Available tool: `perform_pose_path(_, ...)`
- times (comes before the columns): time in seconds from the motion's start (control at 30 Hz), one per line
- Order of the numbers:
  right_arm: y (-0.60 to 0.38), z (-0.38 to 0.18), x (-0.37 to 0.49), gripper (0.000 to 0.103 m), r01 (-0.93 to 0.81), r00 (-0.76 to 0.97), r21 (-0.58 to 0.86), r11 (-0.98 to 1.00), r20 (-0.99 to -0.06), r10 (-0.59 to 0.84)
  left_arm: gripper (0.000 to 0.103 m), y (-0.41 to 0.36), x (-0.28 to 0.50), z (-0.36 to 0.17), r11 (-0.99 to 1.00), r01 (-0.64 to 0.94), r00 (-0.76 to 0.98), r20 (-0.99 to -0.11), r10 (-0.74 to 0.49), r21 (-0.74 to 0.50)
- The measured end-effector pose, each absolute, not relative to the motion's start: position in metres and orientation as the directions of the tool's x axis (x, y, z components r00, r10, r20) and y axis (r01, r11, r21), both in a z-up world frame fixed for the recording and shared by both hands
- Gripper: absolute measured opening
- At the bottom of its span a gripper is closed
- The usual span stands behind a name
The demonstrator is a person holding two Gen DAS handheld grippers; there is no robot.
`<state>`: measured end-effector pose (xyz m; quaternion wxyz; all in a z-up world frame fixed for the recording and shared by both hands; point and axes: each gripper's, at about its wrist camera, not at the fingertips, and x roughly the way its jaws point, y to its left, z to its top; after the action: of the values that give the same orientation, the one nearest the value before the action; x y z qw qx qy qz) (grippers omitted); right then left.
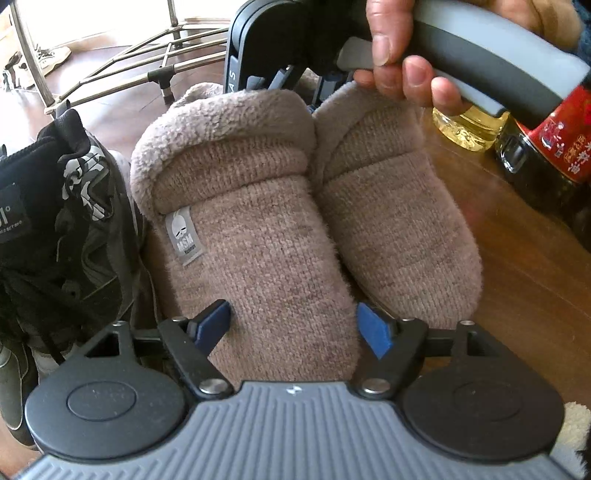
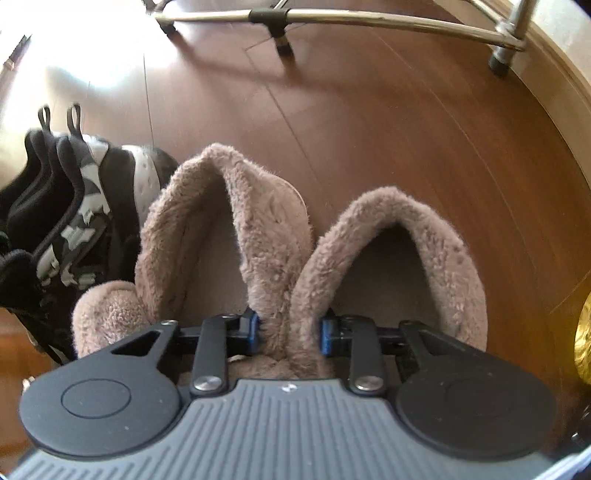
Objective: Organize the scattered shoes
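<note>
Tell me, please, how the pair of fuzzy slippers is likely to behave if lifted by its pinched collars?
The slippers would probably sag: the right gripper squeezes both fleece collars flat together. They look light for their size, being knit and pile. Slipping seems unlikely, since the pile should give the pads grip, though the toes may droop.

Black sneaker (image 1: pixel 66 229) — cut off, L edge.

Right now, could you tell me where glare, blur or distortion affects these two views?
Right wrist view: sunlight blows out the floor at upper left, and the fisheye bends the metal rack bar; the black sneakers look slightly smeared. Left wrist view: the window area is overexposed, while the slippers stay sharp.
</note>
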<state>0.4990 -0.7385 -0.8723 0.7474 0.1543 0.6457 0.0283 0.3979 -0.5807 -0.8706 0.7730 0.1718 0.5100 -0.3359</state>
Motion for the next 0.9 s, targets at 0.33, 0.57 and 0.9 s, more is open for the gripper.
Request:
perform_pose_path(0.33, -0.756, -0.863, 0.493, 0.024, 0.257, 0.203, 0.334, 0.907, -0.936, 0.288, 0.087, -0.591, 0.396, -0.862, 0.75, 0.656, 0.263, -0.905, -0.334, -0.087)
perform_pose_path(0.57, -0.76, -0.875, 0.497, 0.038, 0.274, 0.167, 0.349, 0.896, -0.935, 0.313, 0.102, -0.615, 0.368, -0.864, 0.743, 0.668, 0.274, -0.914, -0.3, -0.044)
perform_pose_path(0.9, -0.744, -0.876, 0.501, 0.027, 0.102, 0.138, 0.292, 0.951, -0.951, 0.277, 0.103, -0.633, 0.372, -0.871, 0.814, 0.581, 0.272, -0.937, -0.218, -0.021)
